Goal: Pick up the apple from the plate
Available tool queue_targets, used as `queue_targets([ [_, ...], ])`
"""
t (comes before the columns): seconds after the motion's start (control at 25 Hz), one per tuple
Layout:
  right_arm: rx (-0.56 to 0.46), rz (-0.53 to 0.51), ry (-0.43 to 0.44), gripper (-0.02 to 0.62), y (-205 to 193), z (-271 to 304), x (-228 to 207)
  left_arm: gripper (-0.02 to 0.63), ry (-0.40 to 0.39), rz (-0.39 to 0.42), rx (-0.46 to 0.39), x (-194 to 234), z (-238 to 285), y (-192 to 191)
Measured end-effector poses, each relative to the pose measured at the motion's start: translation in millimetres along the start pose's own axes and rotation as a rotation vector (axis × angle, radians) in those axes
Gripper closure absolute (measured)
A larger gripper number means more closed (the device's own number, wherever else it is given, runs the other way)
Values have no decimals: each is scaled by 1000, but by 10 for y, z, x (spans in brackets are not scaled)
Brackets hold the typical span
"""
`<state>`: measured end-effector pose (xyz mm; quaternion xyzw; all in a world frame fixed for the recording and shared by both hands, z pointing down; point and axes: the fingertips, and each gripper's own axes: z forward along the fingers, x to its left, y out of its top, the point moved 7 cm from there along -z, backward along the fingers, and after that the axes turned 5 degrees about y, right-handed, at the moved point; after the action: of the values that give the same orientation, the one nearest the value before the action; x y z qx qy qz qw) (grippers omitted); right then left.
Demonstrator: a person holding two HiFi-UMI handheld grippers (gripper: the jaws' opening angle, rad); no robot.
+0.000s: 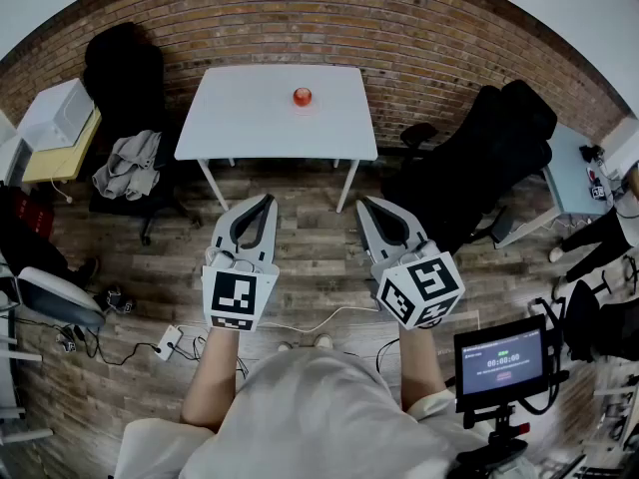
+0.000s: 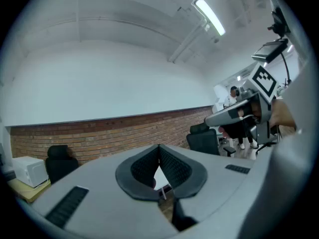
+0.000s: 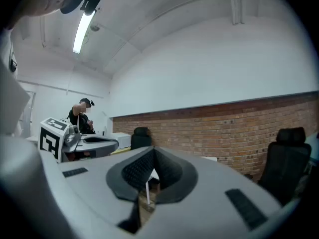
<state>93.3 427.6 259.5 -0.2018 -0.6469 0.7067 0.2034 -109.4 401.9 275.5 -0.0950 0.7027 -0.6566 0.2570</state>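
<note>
Apple (image 1: pixel 302 96) is sitting far-middle on the table (image 1: pixel 240 118), well ahead of left gripper (image 1: pixel 267 201) and right gripper (image 1: pixel 365 204), probably nearer left; both are holding fingers together, empty.

Left gripper (image 1: pixel 268 200) and right gripper (image 1: pixel 365 204) — pale grey, dark ribbed pads (image 2: pixel 174 168), black-and-white marker cubes (image 1: pixel 240 299); light short-sleeved shirt (image 1: pixel 319 417).

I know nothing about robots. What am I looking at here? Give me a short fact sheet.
room: brick wall, wooden floor
table: white, near the wall
apple: red, on the table, untouched
left gripper: shut, empty, well short of the table
right gripper: shut, empty, well short of the table
stage: apple not yet reached
</note>
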Motion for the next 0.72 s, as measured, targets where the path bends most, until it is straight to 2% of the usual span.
queue_targets([
  [0.44,-15,50,17,592,-129,-115,-82,601,-19,-44,1,-145,30,-91],
  [0.72,-10,55,16,592,-168,-177,-175,600,-29,-45,3,-282,90,-107],
])
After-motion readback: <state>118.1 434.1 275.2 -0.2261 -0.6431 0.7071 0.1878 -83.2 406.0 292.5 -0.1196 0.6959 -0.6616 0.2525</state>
